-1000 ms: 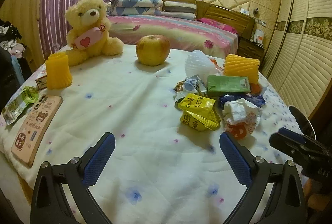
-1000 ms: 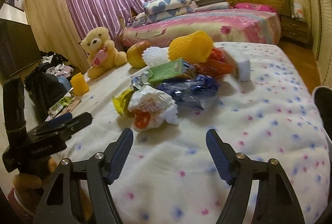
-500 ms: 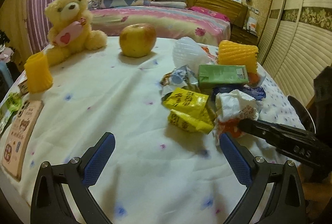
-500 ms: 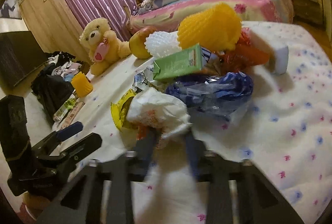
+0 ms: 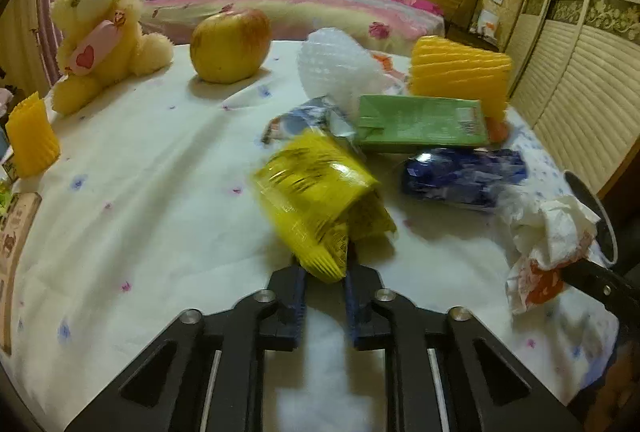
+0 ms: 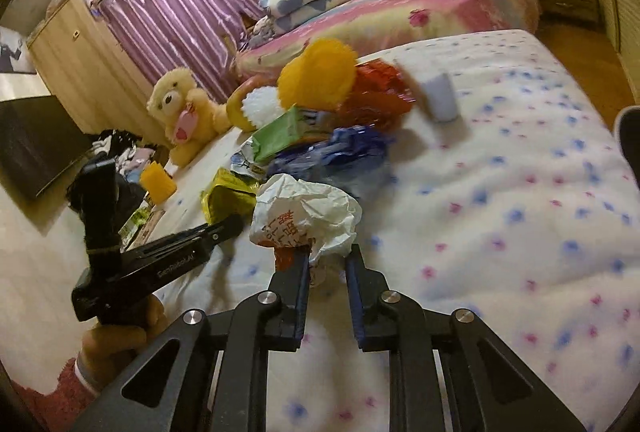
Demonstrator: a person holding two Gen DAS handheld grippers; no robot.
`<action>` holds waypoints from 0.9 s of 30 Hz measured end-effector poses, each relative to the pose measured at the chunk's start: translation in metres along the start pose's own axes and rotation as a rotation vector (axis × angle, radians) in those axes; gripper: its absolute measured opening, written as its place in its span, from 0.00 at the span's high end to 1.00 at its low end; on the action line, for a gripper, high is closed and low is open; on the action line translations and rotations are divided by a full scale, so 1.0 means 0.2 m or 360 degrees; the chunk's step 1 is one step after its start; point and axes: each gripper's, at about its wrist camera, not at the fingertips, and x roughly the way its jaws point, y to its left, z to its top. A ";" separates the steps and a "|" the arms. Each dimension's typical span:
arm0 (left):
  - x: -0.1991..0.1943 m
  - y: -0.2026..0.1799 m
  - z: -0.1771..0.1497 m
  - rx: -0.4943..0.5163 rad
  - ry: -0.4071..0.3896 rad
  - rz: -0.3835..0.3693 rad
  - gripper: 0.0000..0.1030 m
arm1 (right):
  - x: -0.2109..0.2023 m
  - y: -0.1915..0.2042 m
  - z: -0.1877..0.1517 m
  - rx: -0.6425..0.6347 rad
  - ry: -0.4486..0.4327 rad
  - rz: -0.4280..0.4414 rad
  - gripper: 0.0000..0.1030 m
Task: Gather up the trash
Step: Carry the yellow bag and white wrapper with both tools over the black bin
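**Left wrist and right wrist views: two wrappers gripped, remaining litter on the cloth**

Left wrist view. Item 1: left gripper (image 5: 325, 274), jaws narrowed onto the near corner of a yellow wrapper (image 5: 320, 200); the wrapper is blurred and appears raised at its far end. Item 2: silver-blue foil packet (image 5: 308, 120), directly behind the yellow wrapper. Item 3: green carton (image 5: 420, 126), lying flat, just beside the foil packet. Item 4: blue plastic bag (image 5: 464, 172), in front of the carton. Item 5: white foam net (image 5: 340, 72) and yellow foam net (image 5: 458, 72), behind the carton. Item 6: apple (image 5: 230, 46), standing apart from the pile on the flowered tablecloth (image 5: 160, 192). Item 7: teddy bear (image 5: 100, 32), at the far left edge, with a second yellow foam sleeve (image 5: 32, 140) near it.

Right wrist view. Item 8: right gripper (image 6: 327, 266), jaws narrowed onto the lower edge of a crumpled white paper wrapper (image 6: 304, 212) with orange print; whether the wrapper is clear of the cloth cannot be told. Item 9: red wrapper (image 6: 376, 92), beside the yellow foam net at the far end of the pile. Item 10: white block (image 6: 438, 94), alone on the cloth to the right of the red wrapper. Item 11: pink bed (image 6: 400, 8) and purple curtains (image 6: 208, 12), in the background.
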 end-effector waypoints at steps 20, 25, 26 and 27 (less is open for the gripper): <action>-0.20 -0.58 -0.10 0.0335 0.0016 -0.0368 0.91 | -0.39 -0.36 -0.04 0.0160 -0.0200 -0.0233 0.83; -0.16 -0.69 -0.08 0.0401 0.0040 -0.0406 0.91 | -0.49 -0.48 -0.04 0.0216 -0.0249 -0.0313 0.83; -0.13 -0.71 -0.07 0.0412 0.0046 -0.0411 0.91 | -0.50 -0.50 -0.04 0.0226 -0.0256 -0.0327 0.83; -0.12 -0.73 -0.07 0.0427 0.0049 -0.0420 0.91 | -0.52 -0.53 -0.04 0.0239 -0.0262 -0.0339 0.83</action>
